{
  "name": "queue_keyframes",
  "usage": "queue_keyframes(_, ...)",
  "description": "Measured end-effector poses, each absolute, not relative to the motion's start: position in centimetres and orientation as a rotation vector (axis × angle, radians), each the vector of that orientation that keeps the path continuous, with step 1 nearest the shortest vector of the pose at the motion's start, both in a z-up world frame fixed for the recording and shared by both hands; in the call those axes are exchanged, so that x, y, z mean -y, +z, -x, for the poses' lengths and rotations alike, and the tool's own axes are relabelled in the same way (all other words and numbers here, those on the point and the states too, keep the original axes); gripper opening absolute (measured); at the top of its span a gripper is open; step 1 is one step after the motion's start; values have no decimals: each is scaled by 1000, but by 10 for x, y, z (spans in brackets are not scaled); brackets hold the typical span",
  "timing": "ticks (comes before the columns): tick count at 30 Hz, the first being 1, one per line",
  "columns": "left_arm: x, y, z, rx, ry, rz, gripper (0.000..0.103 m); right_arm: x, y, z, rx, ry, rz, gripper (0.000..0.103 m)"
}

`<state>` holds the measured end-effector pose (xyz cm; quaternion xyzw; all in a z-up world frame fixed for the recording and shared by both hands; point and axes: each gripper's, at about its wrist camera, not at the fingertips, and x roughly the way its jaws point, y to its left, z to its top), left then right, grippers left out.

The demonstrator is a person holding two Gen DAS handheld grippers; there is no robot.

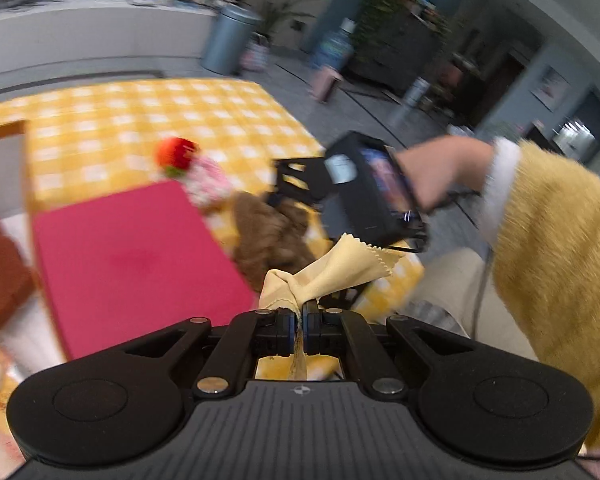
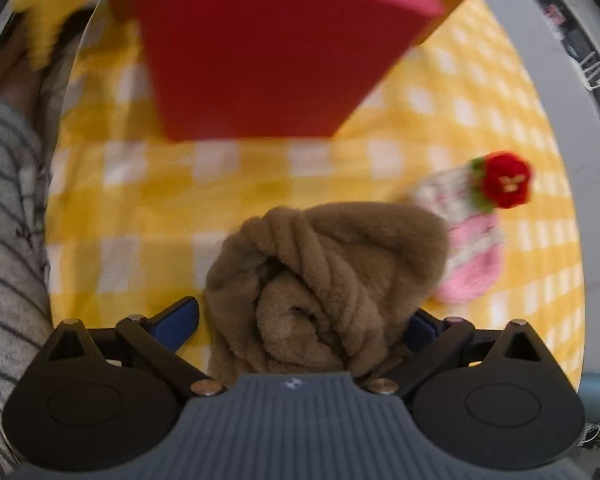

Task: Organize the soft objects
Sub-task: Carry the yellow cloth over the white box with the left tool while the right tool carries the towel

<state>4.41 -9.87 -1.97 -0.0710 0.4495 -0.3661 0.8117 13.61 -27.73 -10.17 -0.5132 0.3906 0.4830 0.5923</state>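
Observation:
My left gripper (image 1: 299, 316) is shut on a pale yellow cloth (image 1: 336, 268) and holds it above the table, near the red box (image 1: 136, 264). My right gripper (image 2: 300, 320) is open, its jaws on either side of a brown fluffy bundle (image 2: 320, 280) lying on the yellow checked tablecloth (image 2: 228, 184); the blue pads stand apart from it. The bundle also shows in the left wrist view (image 1: 268, 236), with the right gripper (image 1: 300, 184) over it. A pink knitted piece with a red flower (image 2: 476, 232) lies right of the bundle, also in the left wrist view (image 1: 192, 168).
The red box (image 2: 268, 56) stands beyond the bundle. A brown item (image 1: 0, 264) and a white, wood-edged container (image 1: 4, 168) are at the left. The table edge drops off at the right, by my yellow fuzzy sleeve (image 1: 556, 272).

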Motion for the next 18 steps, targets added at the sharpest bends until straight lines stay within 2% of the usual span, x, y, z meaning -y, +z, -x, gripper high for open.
queue_keyframes(2,106,-24,-42,-962,-783,134,4,276,-101,-134,-903,1102,1171,100)
queue_keyframes(7,126,-32,-37,-938,-725,39,4,270,-101,-137,-1034,892,1048,96)
queue_keyframes(9,130,-35,-37,-941,-715,24,4,267,-99,-135,-1054,825,1020,85)
queue_keyframes(15,136,-38,-33,-932,-681,-34,4,261,-94,-120,-1029,707,967,63)
queue_keyframes(18,139,-35,-25,-888,-664,-89,4,261,-94,-105,-965,668,981,58)
